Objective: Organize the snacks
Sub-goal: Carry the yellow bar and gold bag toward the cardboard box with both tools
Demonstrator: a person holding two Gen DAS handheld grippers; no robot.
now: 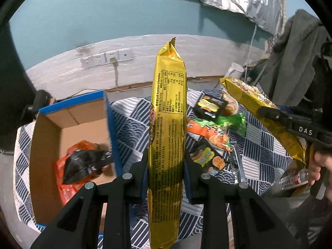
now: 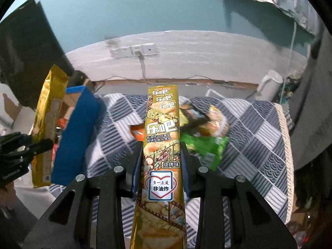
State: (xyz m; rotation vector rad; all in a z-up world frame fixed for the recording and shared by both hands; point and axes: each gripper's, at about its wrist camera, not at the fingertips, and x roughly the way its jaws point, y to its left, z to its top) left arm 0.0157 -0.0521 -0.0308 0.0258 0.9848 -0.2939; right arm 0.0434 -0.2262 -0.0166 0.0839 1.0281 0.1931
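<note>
My left gripper (image 1: 166, 157) is shut on a long gold snack pack (image 1: 168, 112), held upright above the table, its nutrition side facing me. My right gripper (image 2: 161, 151) is shut on a second long gold snack pack (image 2: 161, 137), printed face up; it also shows at the right of the left wrist view (image 1: 261, 112). The open cardboard box with blue sides (image 1: 83, 124) stands to the left and holds orange and black snack bags (image 1: 83, 161). A pile of loose snack bags (image 1: 213, 128) lies on the checked cloth between the grippers.
The table is covered by a blue and white checked cloth (image 2: 259, 137). A white kettle (image 2: 269, 87) stands at the back right. A plastic bottle (image 1: 294, 178) lies at the right edge. Wall sockets (image 1: 108, 59) and a grey garment (image 1: 294, 58) are behind.
</note>
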